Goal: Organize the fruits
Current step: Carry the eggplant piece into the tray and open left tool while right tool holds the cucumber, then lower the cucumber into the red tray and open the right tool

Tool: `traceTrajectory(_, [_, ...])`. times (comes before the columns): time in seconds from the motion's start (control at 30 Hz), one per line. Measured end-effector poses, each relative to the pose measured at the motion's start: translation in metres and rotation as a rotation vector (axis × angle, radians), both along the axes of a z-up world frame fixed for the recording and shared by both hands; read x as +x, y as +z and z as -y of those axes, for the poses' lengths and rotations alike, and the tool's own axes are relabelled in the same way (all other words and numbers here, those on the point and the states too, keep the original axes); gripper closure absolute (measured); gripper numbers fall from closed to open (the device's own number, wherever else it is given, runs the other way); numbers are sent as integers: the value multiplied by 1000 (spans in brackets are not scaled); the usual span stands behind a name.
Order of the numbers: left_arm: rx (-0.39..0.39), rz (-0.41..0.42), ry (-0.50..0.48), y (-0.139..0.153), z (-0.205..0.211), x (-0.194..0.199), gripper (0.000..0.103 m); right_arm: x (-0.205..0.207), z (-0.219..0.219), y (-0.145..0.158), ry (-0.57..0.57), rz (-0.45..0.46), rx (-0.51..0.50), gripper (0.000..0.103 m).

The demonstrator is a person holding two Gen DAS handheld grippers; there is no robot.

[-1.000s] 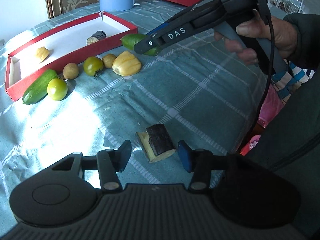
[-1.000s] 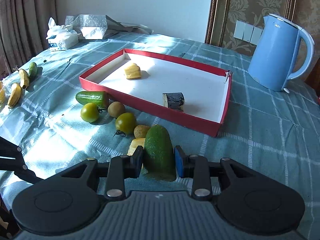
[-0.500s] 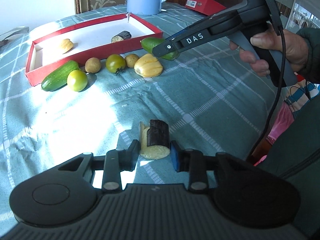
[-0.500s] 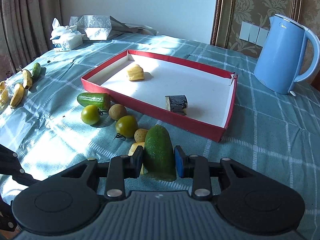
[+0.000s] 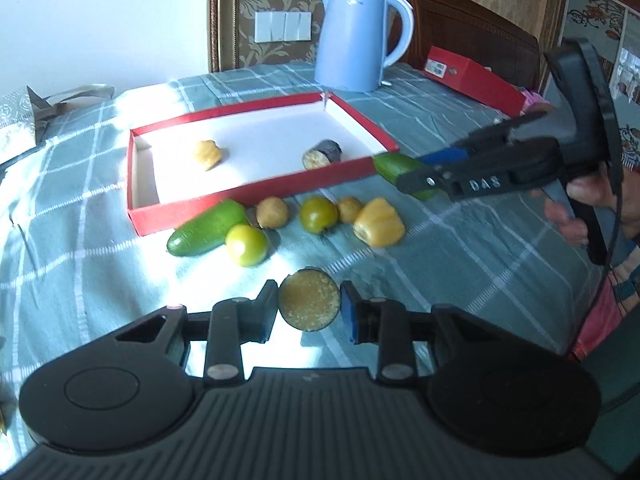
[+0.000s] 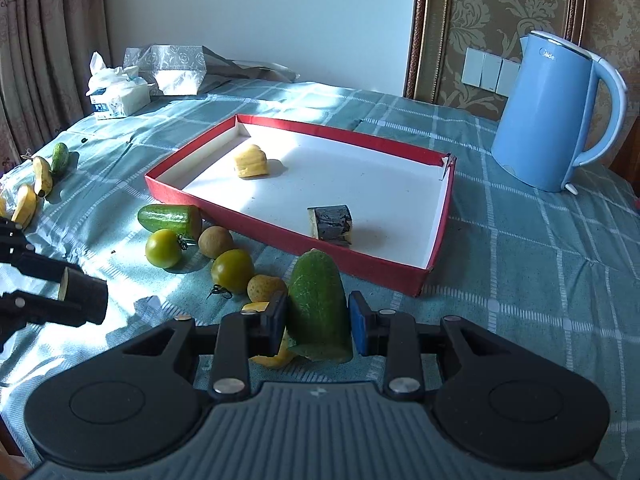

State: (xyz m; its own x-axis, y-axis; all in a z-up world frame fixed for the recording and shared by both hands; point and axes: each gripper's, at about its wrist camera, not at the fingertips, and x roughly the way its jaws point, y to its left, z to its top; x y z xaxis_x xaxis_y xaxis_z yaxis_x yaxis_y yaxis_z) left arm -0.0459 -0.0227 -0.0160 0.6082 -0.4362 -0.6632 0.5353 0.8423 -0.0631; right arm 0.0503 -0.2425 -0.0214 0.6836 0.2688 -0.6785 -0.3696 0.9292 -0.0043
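Note:
My left gripper (image 5: 309, 307) is shut on a dark-skinned fruit chunk (image 5: 309, 300) with a yellow cut face, held above the cloth; it also shows in the right wrist view (image 6: 82, 295). My right gripper (image 6: 318, 318) is shut on a green cucumber piece (image 6: 318, 304), held near the red tray's (image 6: 288, 236) near wall; it also shows in the left wrist view (image 5: 400, 166). The tray holds a yellow piece (image 6: 250, 161) and a dark chunk (image 6: 331, 225). In front of it lie a cucumber half (image 6: 170, 219), two green tomatoes (image 6: 163, 248) (image 6: 232, 266), brown round fruits (image 6: 215, 241) and a yellow piece (image 5: 378, 222).
A blue kettle (image 6: 554, 114) stands at the back right. A tissue box (image 6: 118, 96) and a silver bag (image 6: 176, 66) sit at the back left. Small bananas (image 6: 40, 174) and a small cucumber (image 6: 60, 156) lie at the left edge. A red box (image 5: 472, 80) lies behind the kettle.
My left gripper closed on the dark chunk, lifted it off the cloth and tilted up toward the tray. My right gripper still holds the cucumber piece, shifted slightly.

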Motion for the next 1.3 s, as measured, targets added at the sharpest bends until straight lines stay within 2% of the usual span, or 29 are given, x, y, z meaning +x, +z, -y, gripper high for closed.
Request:
traceTrajectory(0.17, [-21, 68, 96, 14, -8, 65, 74, 2, 10, 2, -41, 4, 0, 71])
traceTrajectory(0.27, [-5, 102, 148, 13, -6, 106, 74, 3, 15, 2, -60, -3, -7, 71])
traceTrajectory(0.43, [69, 81, 198, -10, 9, 156, 74, 8, 21, 0, -84, -15, -16, 71])
traceTrajectory(0.57, [84, 49, 206, -25, 12, 172, 74, 9, 22, 1, -84, -14, -21, 71])
traceTrajectory(0.67, [104, 39, 206, -31, 13, 173, 73, 12, 21, 0, -75, -24, -21, 71])
traceTrajectory(0.7, [118, 47, 211, -32, 14, 172, 65, 13, 21, -1, -72, -26, -21, 71])
traceTrajectory(0.73, [126, 54, 222, -33, 14, 171, 46, 14, 20, -2, -69, -27, -22, 71])
traceTrajectory(0.8, [128, 73, 239, -30, 12, 166, 22, 18, 17, -2, -60, -25, -20, 71])
traceTrajectory(0.93, [150, 121, 276, -17, 5, 150, 20, 26, 6, 8, -20, 0, -15, 71])
traceTrajectory(1.1, [85, 163, 337, 11, -19, 107, 19, 46, -19, 28, 50, 72, -32, 71])
traceTrajectory(1.17, [61, 168, 373, 18, -29, 87, 18, 60, -30, 28, 70, 82, -37, 71])
traceTrajectory(1.23, [27, 153, 406, 21, -40, 69, 13, 79, -43, 22, 95, 67, -37, 71])
traceTrajectory(1.3, [34, 138, 425, 20, -46, 54, 12, 94, -55, 13, 113, 50, -41, 71])
